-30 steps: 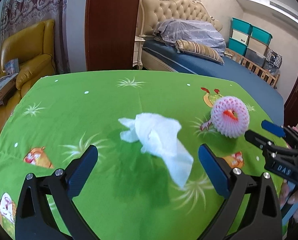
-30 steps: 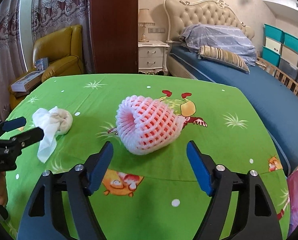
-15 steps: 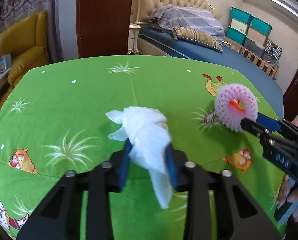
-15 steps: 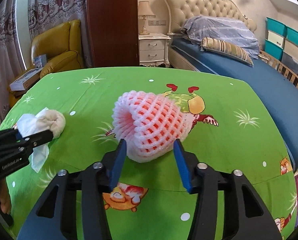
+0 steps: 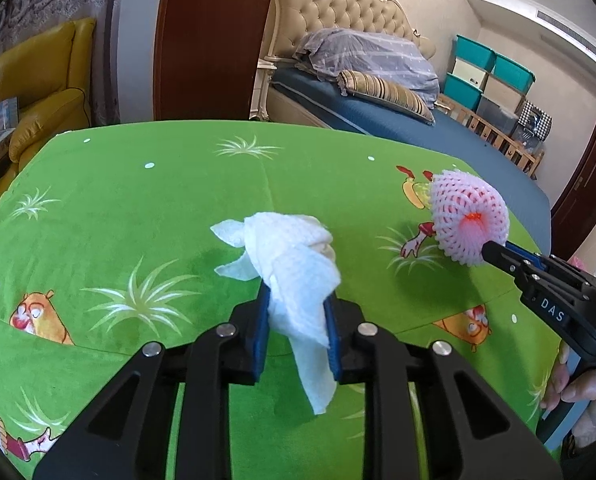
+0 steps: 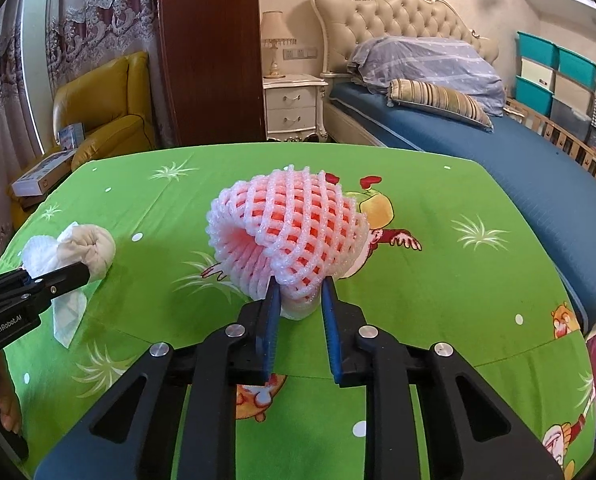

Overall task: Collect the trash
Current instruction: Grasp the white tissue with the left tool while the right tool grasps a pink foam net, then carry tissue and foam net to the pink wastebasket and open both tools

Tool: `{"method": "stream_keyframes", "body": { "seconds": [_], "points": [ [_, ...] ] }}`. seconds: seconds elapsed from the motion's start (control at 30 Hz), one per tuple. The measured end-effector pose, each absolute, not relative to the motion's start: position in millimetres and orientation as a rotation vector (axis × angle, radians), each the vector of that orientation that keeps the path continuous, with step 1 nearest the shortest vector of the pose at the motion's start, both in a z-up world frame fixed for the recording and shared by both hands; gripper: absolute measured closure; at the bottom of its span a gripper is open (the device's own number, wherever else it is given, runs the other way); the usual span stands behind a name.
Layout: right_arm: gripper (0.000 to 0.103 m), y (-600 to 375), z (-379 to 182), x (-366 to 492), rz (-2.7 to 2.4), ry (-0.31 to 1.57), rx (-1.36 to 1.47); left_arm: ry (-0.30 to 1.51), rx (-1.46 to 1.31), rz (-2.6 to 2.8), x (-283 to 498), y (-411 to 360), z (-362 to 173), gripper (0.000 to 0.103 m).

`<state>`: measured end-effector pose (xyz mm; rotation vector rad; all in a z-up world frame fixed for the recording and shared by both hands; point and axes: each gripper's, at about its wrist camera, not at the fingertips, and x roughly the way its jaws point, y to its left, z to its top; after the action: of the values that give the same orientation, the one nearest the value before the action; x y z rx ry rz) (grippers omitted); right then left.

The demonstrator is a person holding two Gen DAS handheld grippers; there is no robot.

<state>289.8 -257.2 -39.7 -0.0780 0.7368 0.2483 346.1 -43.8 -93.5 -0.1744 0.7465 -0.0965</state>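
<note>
Crumpled white tissue (image 5: 294, 276) and pink foam net (image 6: 290, 236) pinched in separate hand-held grippers.

The right gripper (image 6: 298, 300) pinches the near edge of a pink foam net (image 6: 290, 232), its blue pads (image 6: 272, 320) pressing the mesh on both sides, the jaws having just closed on it. The net lies on a green cloth (image 6: 438, 280). At the left, the left gripper (image 6: 54, 280) grips a white tissue (image 6: 66, 252). Behind stand a bed (image 6: 458, 128), a nightstand (image 6: 294, 104) and a yellow armchair (image 6: 106, 112).
</note>
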Motion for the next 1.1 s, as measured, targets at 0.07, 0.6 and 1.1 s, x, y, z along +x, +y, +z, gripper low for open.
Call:
{"method": "stream_keyframes", "body": {
  "seconds": [0.07, 0.6, 1.1],
  "points": [
    [0.082, -257.0, -38.8, 287.7, 0.253, 0.732, -0.078, 0.739, -0.171, -0.094, 342.9, -42.4, -93.1, 0.080],
    [0.083, -269.2, -23.1, 235.5, 0.308, 0.675, -0.072, 0.670, -0.140, -0.096, 296.8, -40.5, -77.7, 0.080],
    [0.083, -311.5, -13.8, 179.7, 0.285, 0.640, -0.041, 0.614, -0.081, -0.163, 254.4, -78.7, -68.2, 0.080]
  ]
}}
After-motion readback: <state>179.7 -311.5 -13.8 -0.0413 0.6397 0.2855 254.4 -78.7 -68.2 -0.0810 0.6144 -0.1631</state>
